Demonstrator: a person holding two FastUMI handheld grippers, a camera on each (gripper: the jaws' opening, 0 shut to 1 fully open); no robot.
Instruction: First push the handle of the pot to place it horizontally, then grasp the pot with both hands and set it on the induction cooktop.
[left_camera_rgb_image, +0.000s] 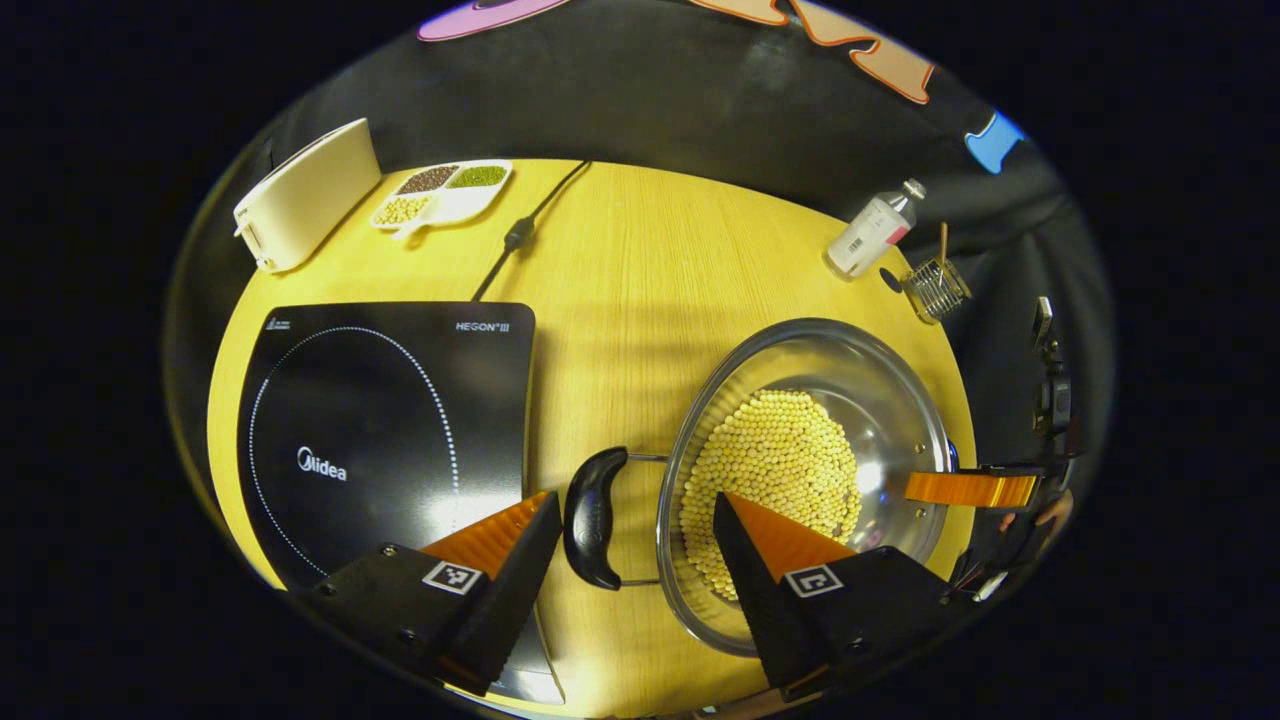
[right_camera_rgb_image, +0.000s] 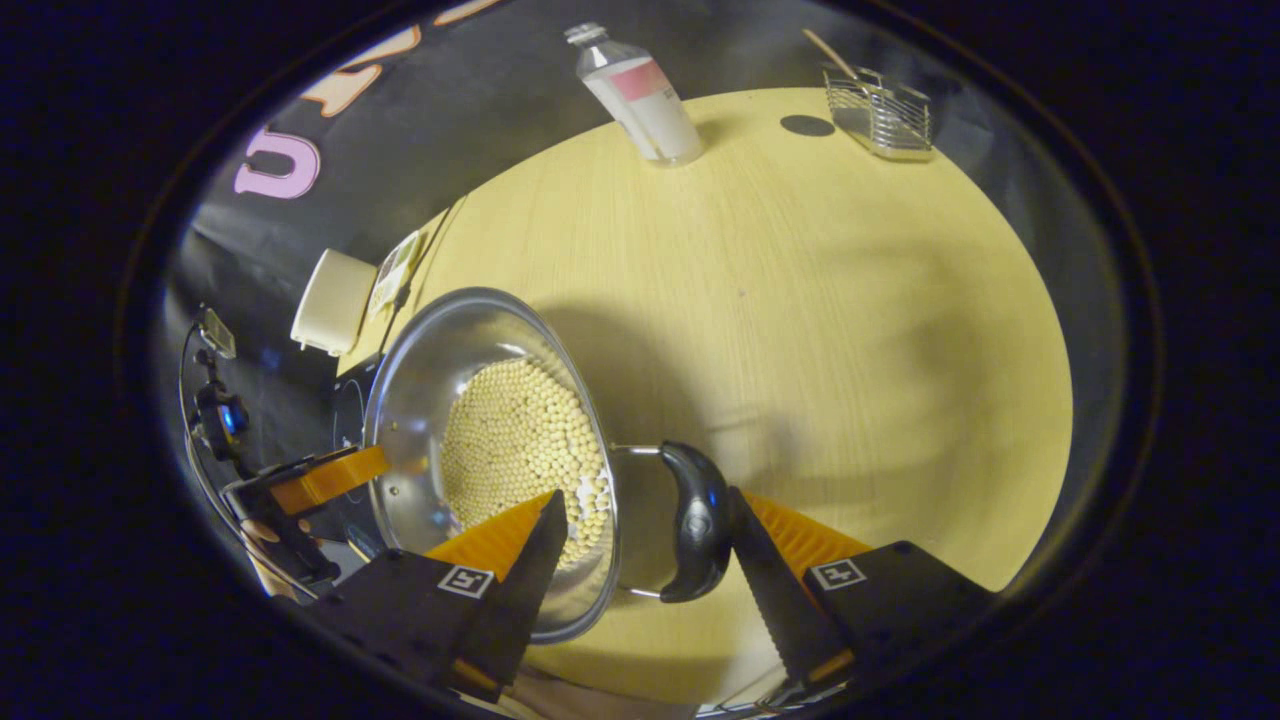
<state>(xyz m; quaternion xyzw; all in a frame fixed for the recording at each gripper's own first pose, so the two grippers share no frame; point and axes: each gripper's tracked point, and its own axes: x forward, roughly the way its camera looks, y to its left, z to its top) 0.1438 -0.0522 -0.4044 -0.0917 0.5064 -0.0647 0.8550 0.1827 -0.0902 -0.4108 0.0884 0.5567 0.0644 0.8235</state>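
The shiny round steel pot heaped with pale yellow beans sits on the light wooden tabletop, to the right of the flat black induction cooktop and not on it. In the left gripper view its curved black handle lies between the fingers of my left tongs, which are spread wide apart, one finger over the cooktop's corner and the other over the pot's rim; neither presses the handle. In the right gripper view the pot's other black handle sits between the fingers of my right tongs, also apart; the far finger is right against the handle, the near one overlaps the rim.

Farther back stand a white plastic bottle, a small wire basket, a white divided dish of grains, a cream box-shaped appliance and a black power cord.
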